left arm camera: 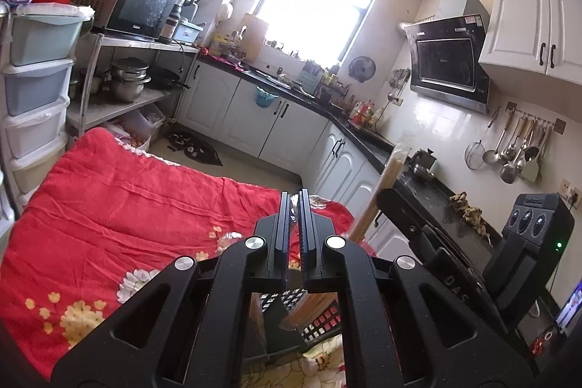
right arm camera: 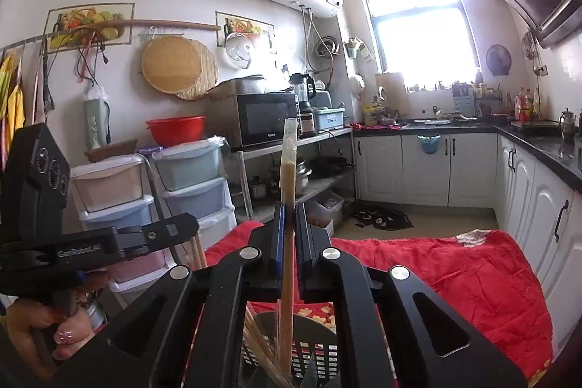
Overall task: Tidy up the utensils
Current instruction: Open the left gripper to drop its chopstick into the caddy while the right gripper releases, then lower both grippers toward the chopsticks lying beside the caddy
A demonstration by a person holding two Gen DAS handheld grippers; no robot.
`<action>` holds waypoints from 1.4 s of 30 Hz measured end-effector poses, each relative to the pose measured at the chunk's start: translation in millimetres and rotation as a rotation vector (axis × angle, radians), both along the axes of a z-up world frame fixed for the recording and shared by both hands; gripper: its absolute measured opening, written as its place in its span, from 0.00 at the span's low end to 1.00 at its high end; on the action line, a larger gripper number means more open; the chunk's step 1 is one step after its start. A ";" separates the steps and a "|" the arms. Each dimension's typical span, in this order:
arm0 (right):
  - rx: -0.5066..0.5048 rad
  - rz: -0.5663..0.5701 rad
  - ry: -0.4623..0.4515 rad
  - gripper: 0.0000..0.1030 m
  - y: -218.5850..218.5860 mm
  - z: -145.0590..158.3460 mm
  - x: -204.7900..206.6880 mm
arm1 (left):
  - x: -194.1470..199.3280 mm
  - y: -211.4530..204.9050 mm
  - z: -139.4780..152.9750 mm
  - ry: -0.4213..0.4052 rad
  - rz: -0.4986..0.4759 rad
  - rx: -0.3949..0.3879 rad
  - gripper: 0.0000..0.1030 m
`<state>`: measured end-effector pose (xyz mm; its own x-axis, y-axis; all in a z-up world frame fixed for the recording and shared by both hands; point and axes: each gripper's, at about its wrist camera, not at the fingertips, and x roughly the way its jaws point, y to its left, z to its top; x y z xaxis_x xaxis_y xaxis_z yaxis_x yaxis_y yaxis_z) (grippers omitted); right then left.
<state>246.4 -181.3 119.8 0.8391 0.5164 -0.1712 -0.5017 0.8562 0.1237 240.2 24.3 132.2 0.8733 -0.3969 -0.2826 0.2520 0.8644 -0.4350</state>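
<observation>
**Chopstick sleeve held upright over the utensil basket**

The right gripper (right arm camera: 287,235) has its 2 fingers pinched on a tall, narrow clear sleeve of chopsticks (right arm camera: 289,170), gripping it low on its length so that most of it stands above the jaws. Holding it nearly upright looks deliberate: the lower end points down into the black slotted utensil basket (right arm camera: 309,351) just beneath, where loose wooden chopsticks (right arm camera: 258,348) already lean. From the left wrist view the same sleeve (left arm camera: 385,184) rises at a tilt just to the right.

The left gripper (left arm camera: 294,228) has its fingers pressed together with nothing visible between them. It hangs above the basket (left arm camera: 320,319), probably ready to steady it.

The basket sits on a red floral quilt (left arm camera: 127,191), a soft base that could let it tip, so a straight downward insertion seems the safest next move.
</observation>
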 end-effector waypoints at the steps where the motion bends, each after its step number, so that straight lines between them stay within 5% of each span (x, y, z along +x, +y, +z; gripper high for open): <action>1: -0.003 -0.002 0.004 0.05 0.6 -2.3 1.0 | -0.5 -0.2 -2.0 0.002 -0.003 0.000 0.02; 16: -0.013 -0.014 0.069 0.08 3.8 -25.1 3.9 | -8.5 0.3 -17.8 0.035 0.014 0.023 0.04; 21: -0.012 -0.009 0.082 0.23 1.4 -28.9 -0.5 | -12.3 1.2 -19.4 0.046 0.025 0.029 0.14; 42: -0.046 0.001 0.131 0.34 -21.2 -36.2 -30.0 | -44.9 8.8 -24.9 0.073 0.075 0.069 0.72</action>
<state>216.5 -202.5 83.6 0.8076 0.5060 -0.3030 -0.4843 0.8621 0.1488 195.3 33.1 107.3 0.8760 -0.3085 -0.3708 0.1554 0.9082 -0.3887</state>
